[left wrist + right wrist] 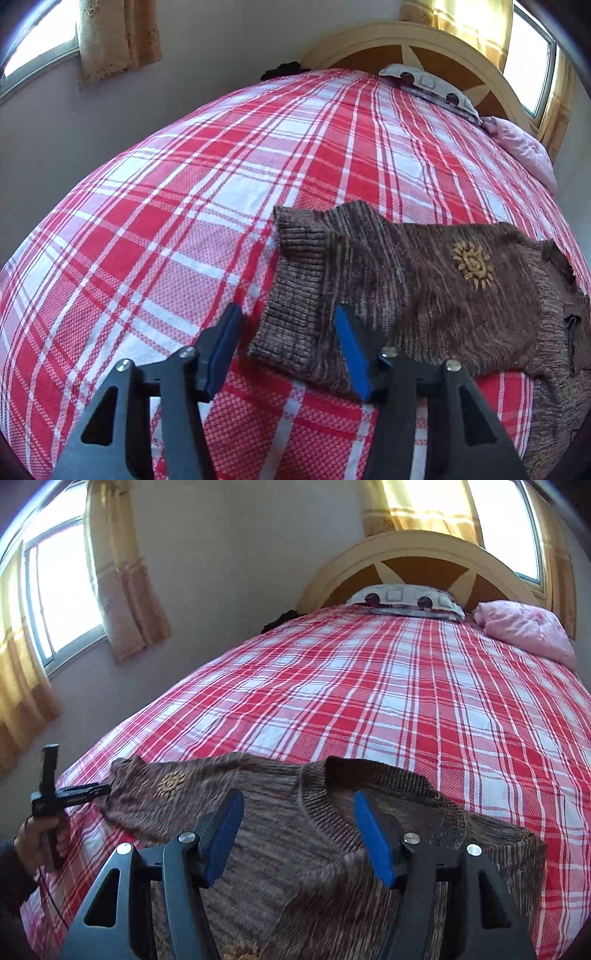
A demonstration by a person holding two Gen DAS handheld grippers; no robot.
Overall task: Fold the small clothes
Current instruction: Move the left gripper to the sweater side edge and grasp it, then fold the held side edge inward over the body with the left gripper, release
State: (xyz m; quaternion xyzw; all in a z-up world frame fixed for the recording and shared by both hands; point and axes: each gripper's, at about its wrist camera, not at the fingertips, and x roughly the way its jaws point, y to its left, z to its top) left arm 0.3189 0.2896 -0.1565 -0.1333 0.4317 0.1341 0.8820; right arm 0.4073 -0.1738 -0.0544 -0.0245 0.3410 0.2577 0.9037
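The brown knit sweater (424,288) lies spread flat on the plaid bed (184,206); soft, limp and likely light, it should be pinched at the ribbed cuff or hem. The left tongs (288,317) stand spread wide astride the sleeve cuff (295,295), holding nothing. The right tongs (299,805) gape equally wide over the neckline (332,805), empty too.

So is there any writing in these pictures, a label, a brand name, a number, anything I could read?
None: no readable word, number or brand shows in either view.
The brown sweater carries only a tan sun-like emblem, a picture and not letters.
The pillow at the headboard has a pattern of squares and dark spots, no text.
The plaid bedspread and both grippers, left and right, bear no visible marking.
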